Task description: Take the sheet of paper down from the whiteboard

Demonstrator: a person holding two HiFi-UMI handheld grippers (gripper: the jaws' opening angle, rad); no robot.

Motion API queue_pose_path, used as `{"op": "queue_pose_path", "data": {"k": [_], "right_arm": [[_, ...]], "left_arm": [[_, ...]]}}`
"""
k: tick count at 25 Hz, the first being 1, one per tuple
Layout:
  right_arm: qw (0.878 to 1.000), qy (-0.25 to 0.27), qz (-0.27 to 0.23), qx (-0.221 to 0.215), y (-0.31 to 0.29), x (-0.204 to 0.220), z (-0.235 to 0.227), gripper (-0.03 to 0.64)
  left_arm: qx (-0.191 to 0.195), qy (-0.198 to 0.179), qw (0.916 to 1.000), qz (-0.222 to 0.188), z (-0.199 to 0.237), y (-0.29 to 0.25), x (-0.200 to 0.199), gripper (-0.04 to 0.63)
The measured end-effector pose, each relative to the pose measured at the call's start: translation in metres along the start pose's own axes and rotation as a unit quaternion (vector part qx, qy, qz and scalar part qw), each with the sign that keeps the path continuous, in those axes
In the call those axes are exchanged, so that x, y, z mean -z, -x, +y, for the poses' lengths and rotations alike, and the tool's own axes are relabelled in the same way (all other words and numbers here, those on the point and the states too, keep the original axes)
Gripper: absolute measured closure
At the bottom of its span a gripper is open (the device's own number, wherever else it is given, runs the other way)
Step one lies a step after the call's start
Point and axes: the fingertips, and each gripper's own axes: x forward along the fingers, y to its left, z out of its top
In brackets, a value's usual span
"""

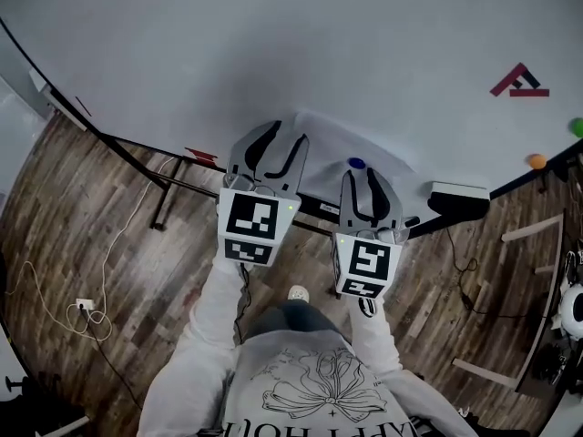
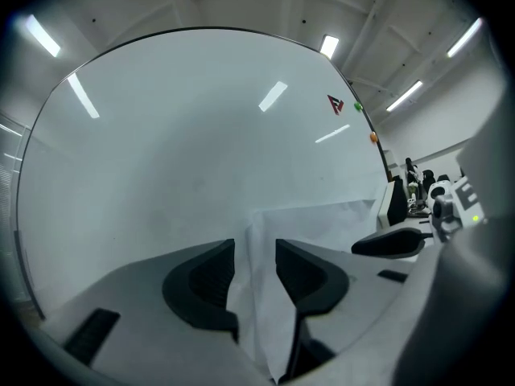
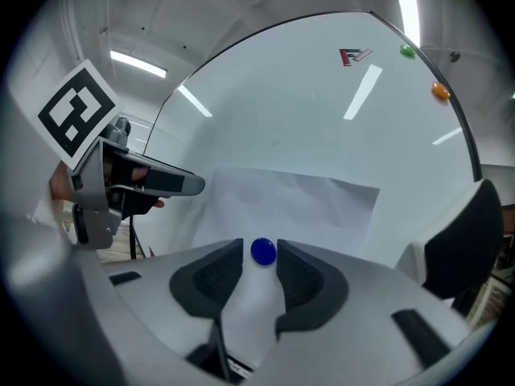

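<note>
A white sheet of paper (image 1: 328, 139) hangs low on the whiteboard (image 1: 273, 44), pinned by a blue round magnet (image 1: 356, 163). My left gripper (image 1: 287, 133) is open at the sheet's left part. In the left gripper view the paper's (image 2: 322, 223) left edge runs between the parted jaws of that gripper (image 2: 255, 252), and the pads do not press on it. My right gripper (image 1: 361, 176) is open just below the magnet. In the right gripper view the blue magnet (image 3: 263, 252) sits between the tips of that gripper (image 3: 259, 257), with the paper (image 3: 298, 203) behind.
A red logo (image 1: 521, 82), a green magnet (image 1: 577, 127) and an orange magnet (image 1: 537, 161) sit at the board's right. An eraser (image 1: 458, 192) rests on the board's ledge. The board's black stand (image 1: 164, 189) and a cable (image 1: 109, 244) cross the wooden floor.
</note>
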Motion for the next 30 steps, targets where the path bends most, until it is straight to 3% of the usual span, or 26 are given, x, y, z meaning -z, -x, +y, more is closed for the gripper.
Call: {"op": "queue_pose_path", "data": {"k": [6, 19, 30], "right_arm": [[1.000, -0.006, 0.002, -0.006, -0.009, 0.006, 0.002, 0.479], [0.999, -0.021, 0.014, 0.038, -0.014, 0.006, -0.002, 0.479], [0.998, -0.022, 0.019, 0.060, -0.010, 0.006, -0.003, 0.479]], "left_arm": [[0.008, -0.007, 0.9999, 0.000, 0.000, -0.012, 0.000, 0.454], [0.034, -0.025, 0.9991, -0.007, -0.002, -0.013, -0.004, 0.460], [0.065, -0.007, 0.9975, -0.028, -0.008, -0.012, -0.013, 0.476]]}}
